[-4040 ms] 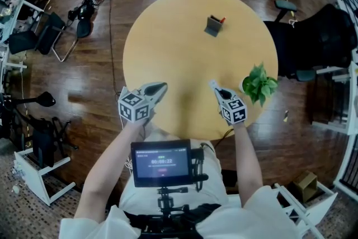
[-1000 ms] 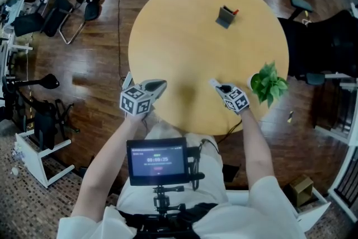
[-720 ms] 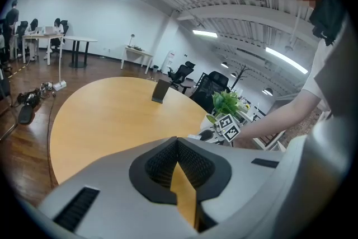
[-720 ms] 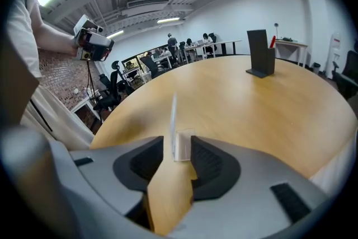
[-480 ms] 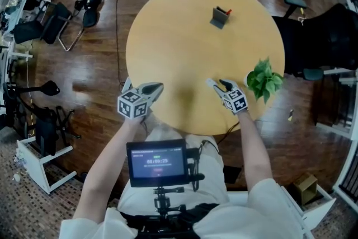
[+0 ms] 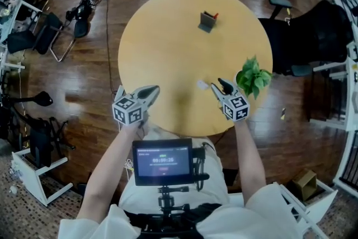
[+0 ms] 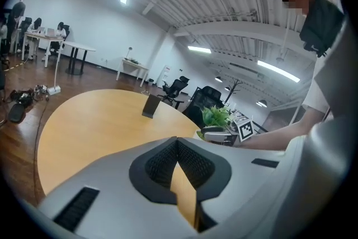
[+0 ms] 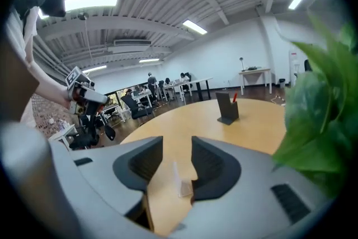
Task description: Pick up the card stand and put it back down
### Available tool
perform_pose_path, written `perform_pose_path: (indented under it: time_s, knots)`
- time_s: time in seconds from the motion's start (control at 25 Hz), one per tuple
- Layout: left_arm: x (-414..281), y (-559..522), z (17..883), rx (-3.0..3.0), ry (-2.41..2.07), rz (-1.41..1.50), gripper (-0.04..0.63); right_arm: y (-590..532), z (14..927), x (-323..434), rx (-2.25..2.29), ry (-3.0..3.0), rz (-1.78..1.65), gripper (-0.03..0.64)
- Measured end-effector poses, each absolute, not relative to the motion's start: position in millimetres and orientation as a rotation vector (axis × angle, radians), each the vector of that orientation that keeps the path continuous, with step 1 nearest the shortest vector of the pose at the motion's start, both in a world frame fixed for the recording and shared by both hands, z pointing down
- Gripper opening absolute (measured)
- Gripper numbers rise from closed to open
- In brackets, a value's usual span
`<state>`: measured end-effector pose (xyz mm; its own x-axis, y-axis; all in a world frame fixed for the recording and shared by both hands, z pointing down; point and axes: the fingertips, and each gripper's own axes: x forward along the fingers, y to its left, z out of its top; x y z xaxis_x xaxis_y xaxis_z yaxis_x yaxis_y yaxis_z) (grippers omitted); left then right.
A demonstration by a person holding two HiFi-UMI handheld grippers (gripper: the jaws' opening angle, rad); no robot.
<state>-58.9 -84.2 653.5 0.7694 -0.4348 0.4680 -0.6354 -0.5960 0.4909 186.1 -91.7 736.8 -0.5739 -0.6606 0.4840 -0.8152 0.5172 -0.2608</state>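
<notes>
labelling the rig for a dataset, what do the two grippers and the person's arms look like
The left gripper and right gripper both have pale grey, beak-shaped plastic jaws. The jaws are lined with black ribbed pads. Each gripper carries a white cube printed with black square markers. The person wears a white short-sleeved top, leaving the forearms bare.

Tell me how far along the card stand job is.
Done, it seems: the clear card stand sits on the table, touched by nothing. In hand: nothing. The right claw has just been opening, and its jaws stand wide apart above the stand. The left claw is shut and empty. Left: apparently nothing but pulling away.
</notes>
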Motion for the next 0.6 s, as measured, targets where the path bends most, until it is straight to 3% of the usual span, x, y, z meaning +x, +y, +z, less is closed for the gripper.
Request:
perform_pose_path:
  time_s: [0.36, 0.6]
  knots:
    - [-55.3, -90.9, 610.0, 2.362, -0.751, 0.245, 0.000, -66.9, 637.9, 193.1, 1.458, -2.539, 0.599, 0.185]
    - [-61.0, -96.7, 601.8, 2.400, -0.656, 0.245, 0.000, -43.0, 583.7, 177.0, 1.595, -2.547, 0.521, 0.136]
